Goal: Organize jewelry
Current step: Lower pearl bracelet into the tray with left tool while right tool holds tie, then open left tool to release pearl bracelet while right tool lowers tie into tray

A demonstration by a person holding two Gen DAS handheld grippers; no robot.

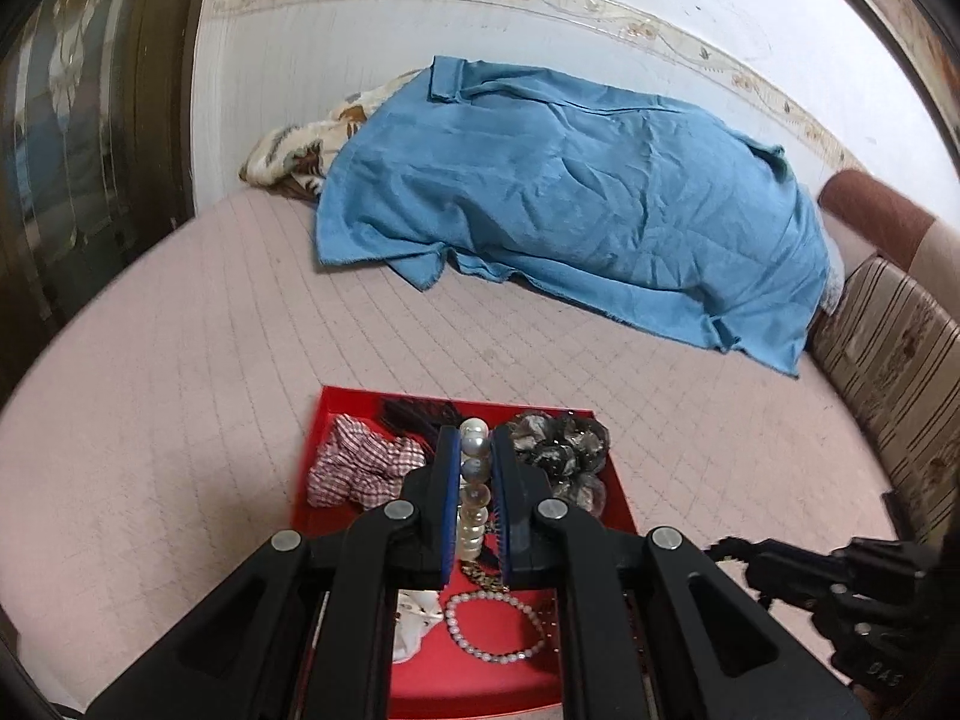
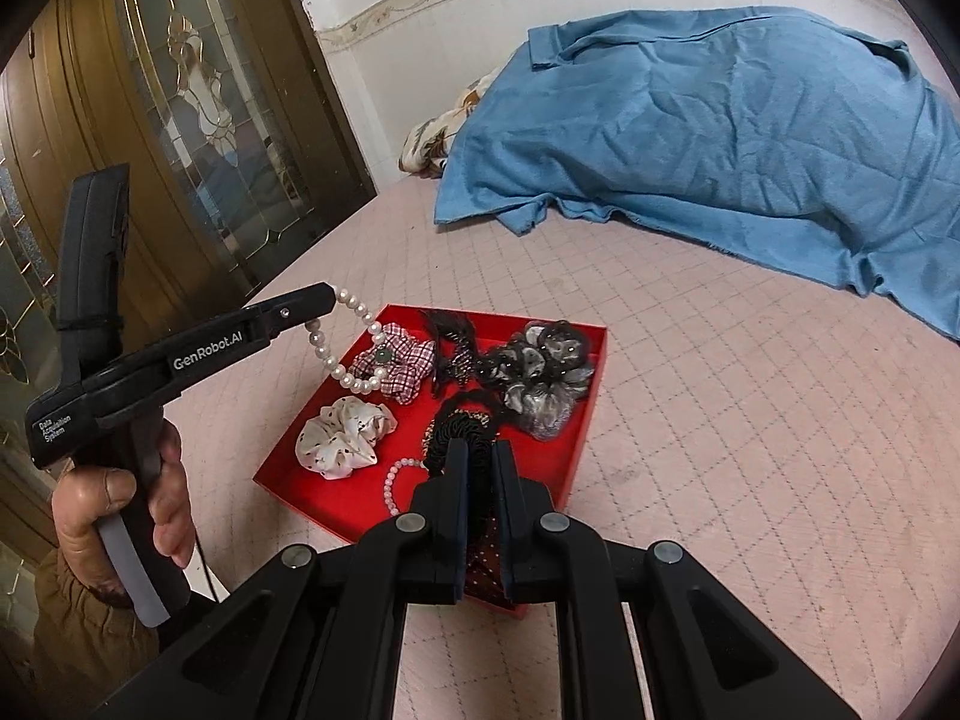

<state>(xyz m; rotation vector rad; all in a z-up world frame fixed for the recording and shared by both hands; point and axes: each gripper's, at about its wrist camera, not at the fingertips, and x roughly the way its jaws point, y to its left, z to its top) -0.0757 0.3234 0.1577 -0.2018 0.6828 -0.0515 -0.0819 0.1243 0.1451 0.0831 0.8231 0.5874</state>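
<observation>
Left tool (image 2: 327, 300) — pearl bracelet (image 2: 348, 348) clamped

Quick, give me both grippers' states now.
Left gripper: closed on the pearl bracelet, lifted above the red tray.
Right gripper: closed on the black braided hair tie.
</observation>
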